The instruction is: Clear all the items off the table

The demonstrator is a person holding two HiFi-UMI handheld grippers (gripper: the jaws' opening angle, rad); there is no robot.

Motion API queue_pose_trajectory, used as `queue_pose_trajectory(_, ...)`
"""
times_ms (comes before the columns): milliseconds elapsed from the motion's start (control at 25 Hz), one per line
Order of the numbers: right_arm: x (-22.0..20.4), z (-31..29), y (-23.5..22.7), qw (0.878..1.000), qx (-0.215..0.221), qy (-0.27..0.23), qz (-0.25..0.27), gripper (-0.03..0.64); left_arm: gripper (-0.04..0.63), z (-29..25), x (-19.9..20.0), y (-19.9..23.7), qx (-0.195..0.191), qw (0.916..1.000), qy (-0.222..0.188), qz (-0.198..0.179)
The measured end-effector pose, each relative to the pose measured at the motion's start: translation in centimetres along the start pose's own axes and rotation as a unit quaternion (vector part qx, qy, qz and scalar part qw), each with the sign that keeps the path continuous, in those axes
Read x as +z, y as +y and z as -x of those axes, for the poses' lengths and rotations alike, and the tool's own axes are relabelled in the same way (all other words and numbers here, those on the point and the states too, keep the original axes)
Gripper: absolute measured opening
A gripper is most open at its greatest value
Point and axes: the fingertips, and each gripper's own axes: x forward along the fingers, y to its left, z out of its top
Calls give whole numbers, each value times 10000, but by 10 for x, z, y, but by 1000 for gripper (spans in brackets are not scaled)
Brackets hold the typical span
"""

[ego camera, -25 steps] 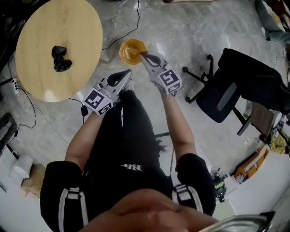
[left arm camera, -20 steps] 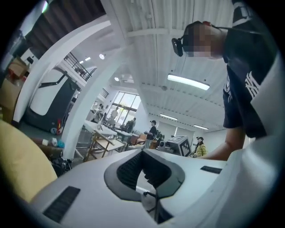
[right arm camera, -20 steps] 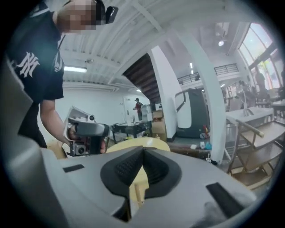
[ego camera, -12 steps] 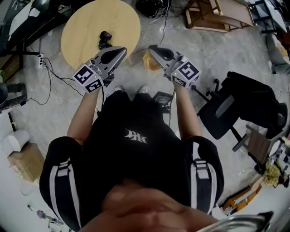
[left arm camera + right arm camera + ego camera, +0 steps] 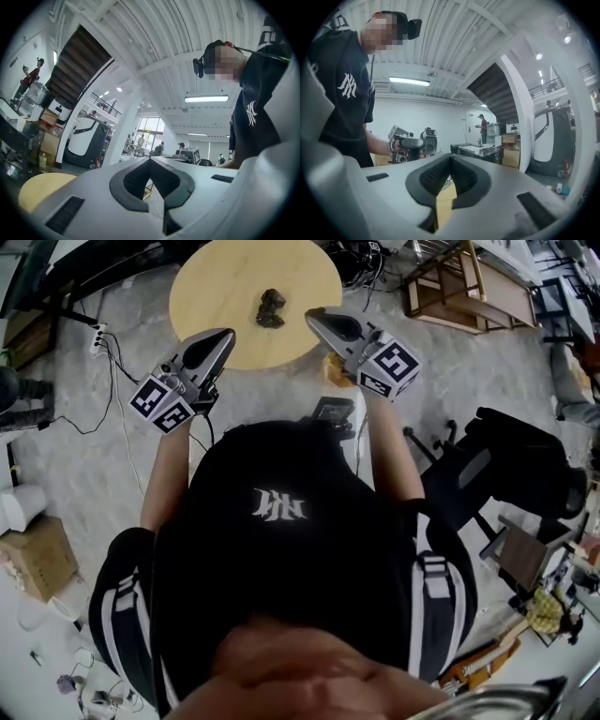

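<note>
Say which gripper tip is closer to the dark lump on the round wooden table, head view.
The right gripper: its tip lies just right of the dark lump; the left gripper tip is farther, down-left.

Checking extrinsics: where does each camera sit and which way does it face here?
Head view: on the person's head, steeply down at the round table, dark item and floor; shows shirt, left tongs, right tongs.
Left gripper view: on the left tongs, level along its shut jaws into the hall; shirt at right.
Right gripper view: on the right tongs, level along shut jaws; shirt and left tongs at left.
Shared: shirt in all three; table in head and left gripper views.
</note>
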Motion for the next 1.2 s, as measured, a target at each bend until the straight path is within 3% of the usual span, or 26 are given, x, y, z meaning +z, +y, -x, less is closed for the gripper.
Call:
queue_pose_trajectory(200,5,-42,32,9999,39,-47,-122,5,12,63,1,22,13,9999,-48,124)
queue_pose_trajectory(400,-10,-61,51,9992,-247,219,-219,5,12,91,-2,37,-198,9997,-14,109)
queue_pose_trajectory(560,-16,-63,59,9984,-413,283,-278,5,12,95,-8,39,-303,9994,104,143)
queue_pose_trajectory(760,-10,-48,52,9980,-538,324,-120,5,12,94,-8,32,-233,9980,-135,578)
queue_pose_trajectory(960,-9,-41,44,9966,-704,427,87,5,12,93,-11,21,-664,9961,32,579)
queue_pose_trajectory(1200,-25,-37,42,9956,-751,552,37,15,12,91,-18,15,-823,9953,183,475)
